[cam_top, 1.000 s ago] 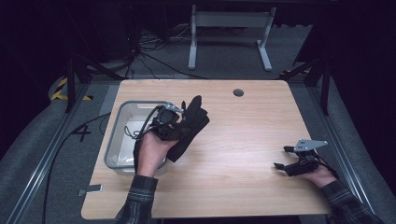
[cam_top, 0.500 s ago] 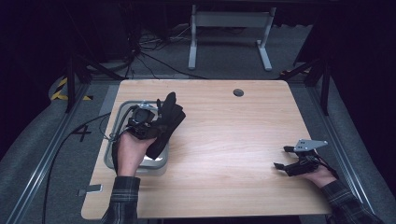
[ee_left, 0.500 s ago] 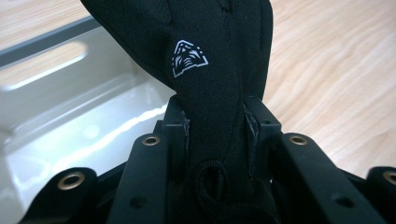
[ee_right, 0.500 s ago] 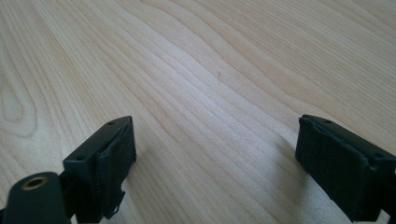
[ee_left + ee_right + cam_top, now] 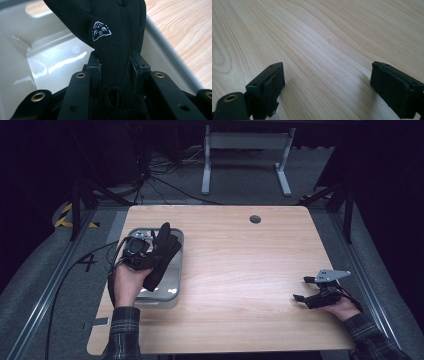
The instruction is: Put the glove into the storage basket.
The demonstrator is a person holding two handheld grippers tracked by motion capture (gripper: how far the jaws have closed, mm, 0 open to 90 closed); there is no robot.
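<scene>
A black glove (image 5: 161,254) with a small white logo (image 5: 100,30) hangs over the metal tray (image 5: 176,237) at the table's left side. My left gripper (image 5: 150,257) is shut on the glove, whose fabric is pinched between both pads (image 5: 116,67). The tray's pale, shiny inside (image 5: 45,60) lies just beyond the glove. At the table's right front my right gripper (image 5: 302,289) rests low over the bare wood, its jaws wide apart with nothing between them (image 5: 327,82).
The wooden table (image 5: 240,270) has a small round cable hole (image 5: 255,219) near its far edge. A grey frame stand (image 5: 245,150) and cables lie on the floor behind the table. A cable trails from the left gripper off the table's left side.
My left hand has carried the glove leftward and slightly down, from the tray's right edge to over the tray. The right gripper has stayed put.
</scene>
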